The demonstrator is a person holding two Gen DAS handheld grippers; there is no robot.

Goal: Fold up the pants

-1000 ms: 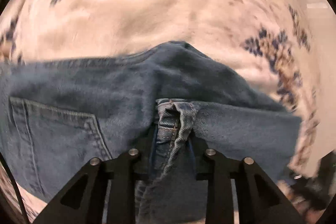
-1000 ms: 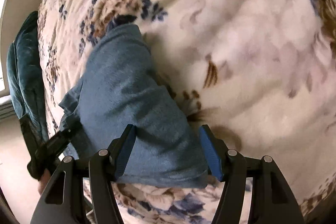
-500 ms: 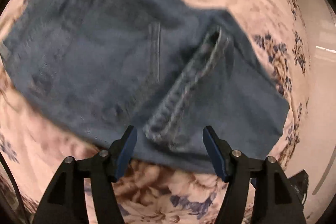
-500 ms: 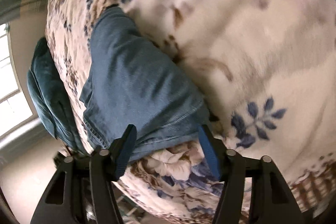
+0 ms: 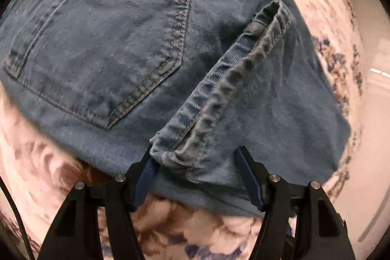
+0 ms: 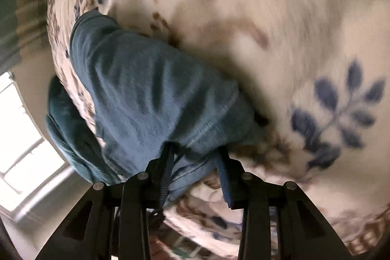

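Blue denim pants [image 5: 136,45] lie folded on a floral blanket [image 5: 43,162], back pocket up, with a leg hem [image 5: 219,94] lying across them. My left gripper [image 5: 195,177] is open, its fingers either side of the hem's near end, not clamping it. In the right wrist view the pants [image 6: 151,94] reach from the upper left down to my right gripper [image 6: 195,162]. Its jaws stand partly closed around the near denim edge, with a gap still between the pads.
The cream blanket with blue and brown flowers [image 6: 336,109] fills most of both views. A dark teal cushion or chair [image 6: 65,138] stands beyond the bed's edge by a bright window [image 6: 22,152]. Pale floor [image 5: 370,45] shows at the right.
My left gripper let go of the hem, opened and drew back over the folded pants. My right gripper moved in onto the near denim edge and its jaws narrowed.
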